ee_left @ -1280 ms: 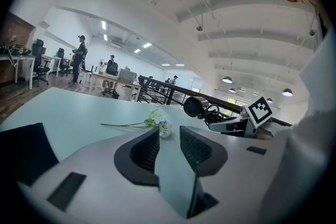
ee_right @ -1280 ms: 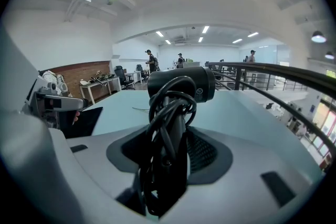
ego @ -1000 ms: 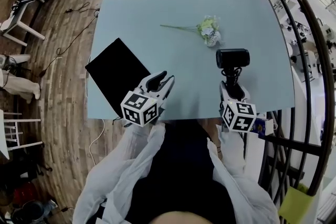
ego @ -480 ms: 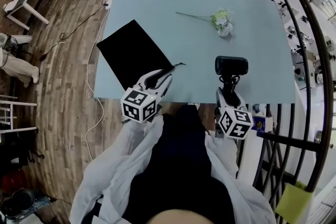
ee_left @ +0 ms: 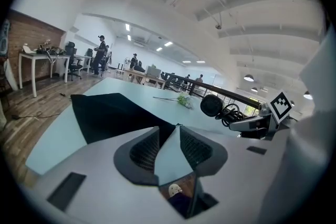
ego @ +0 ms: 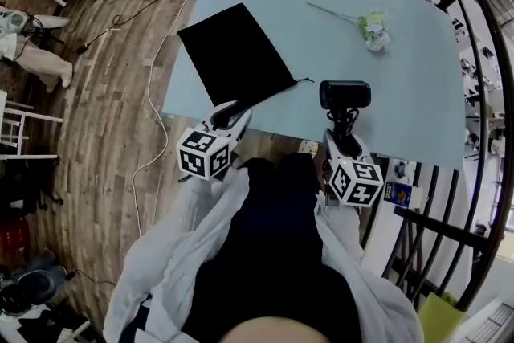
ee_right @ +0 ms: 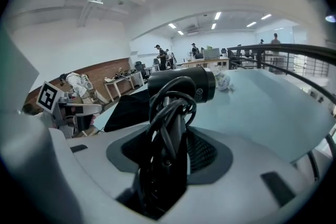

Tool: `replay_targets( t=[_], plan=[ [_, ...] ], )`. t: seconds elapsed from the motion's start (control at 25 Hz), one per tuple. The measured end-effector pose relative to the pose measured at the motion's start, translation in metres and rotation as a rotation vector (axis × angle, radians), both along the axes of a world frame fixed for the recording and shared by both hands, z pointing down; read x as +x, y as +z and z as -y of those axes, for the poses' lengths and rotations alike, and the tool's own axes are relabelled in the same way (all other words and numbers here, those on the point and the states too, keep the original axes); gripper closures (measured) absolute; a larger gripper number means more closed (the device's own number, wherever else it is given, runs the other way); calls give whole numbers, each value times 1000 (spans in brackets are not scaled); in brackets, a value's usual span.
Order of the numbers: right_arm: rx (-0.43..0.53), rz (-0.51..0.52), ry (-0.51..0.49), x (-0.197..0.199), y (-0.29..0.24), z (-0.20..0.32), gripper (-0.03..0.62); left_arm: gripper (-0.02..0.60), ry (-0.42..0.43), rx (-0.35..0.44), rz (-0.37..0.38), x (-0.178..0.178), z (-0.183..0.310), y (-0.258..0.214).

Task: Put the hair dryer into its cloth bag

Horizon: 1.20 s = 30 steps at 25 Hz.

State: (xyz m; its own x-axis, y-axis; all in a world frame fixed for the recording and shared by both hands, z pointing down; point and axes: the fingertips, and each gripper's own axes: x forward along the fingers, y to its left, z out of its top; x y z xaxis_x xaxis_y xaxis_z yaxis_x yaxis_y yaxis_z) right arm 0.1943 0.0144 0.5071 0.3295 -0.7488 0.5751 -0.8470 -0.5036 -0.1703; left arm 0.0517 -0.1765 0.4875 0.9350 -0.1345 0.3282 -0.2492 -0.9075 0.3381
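Note:
The black cloth bag (ego: 237, 56) lies flat on the pale blue table (ego: 401, 92), near its left edge, with a drawstring end trailing toward the middle. My right gripper (ego: 344, 134) is shut on the handle of the black hair dryer (ego: 345, 95), whose cord is wound round the handle. The dryer stands upright over the table's near edge. In the right gripper view the dryer (ee_right: 184, 86) fills the jaws (ee_right: 176, 144), and the bag (ee_right: 128, 105) lies beyond to the left. My left gripper (ego: 233, 110) hangs open and empty just short of the bag (ee_left: 113, 115).
A small bunch of artificial flowers (ego: 373, 26) lies at the table's far right. A dark curved railing (ego: 482, 52) runs close along the right. A white cable (ego: 152, 92) crosses the wooden floor at left. People and desks stand far off.
Both grippers have drawn back toward the person, from over the table to its near edge. The dryer has stayed in the right gripper; the bag has not moved on the table.

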Motion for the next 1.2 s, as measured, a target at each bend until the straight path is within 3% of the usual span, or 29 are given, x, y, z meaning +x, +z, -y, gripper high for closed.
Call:
replay_targets(
  t=[0.32, 0.6, 0.88, 1.0, 1.2],
  plan=[
    [-28, 39, -179, -47, 16, 25, 381, 446, 14, 91, 197, -38, 12, 44],
    [-100, 73, -307, -68, 36, 24, 381, 446, 142, 275, 394, -32, 17, 78],
    [-131, 94, -351, -71, 44, 29, 381, 437, 275, 355, 561, -23, 19, 100],
    [-138, 102, -347, -67, 45, 29, 381, 452, 316, 358, 600, -21, 18, 103],
    [-152, 98, -343, -61, 46, 28, 381, 505, 313, 360, 625, -21, 21, 104]
  ],
)
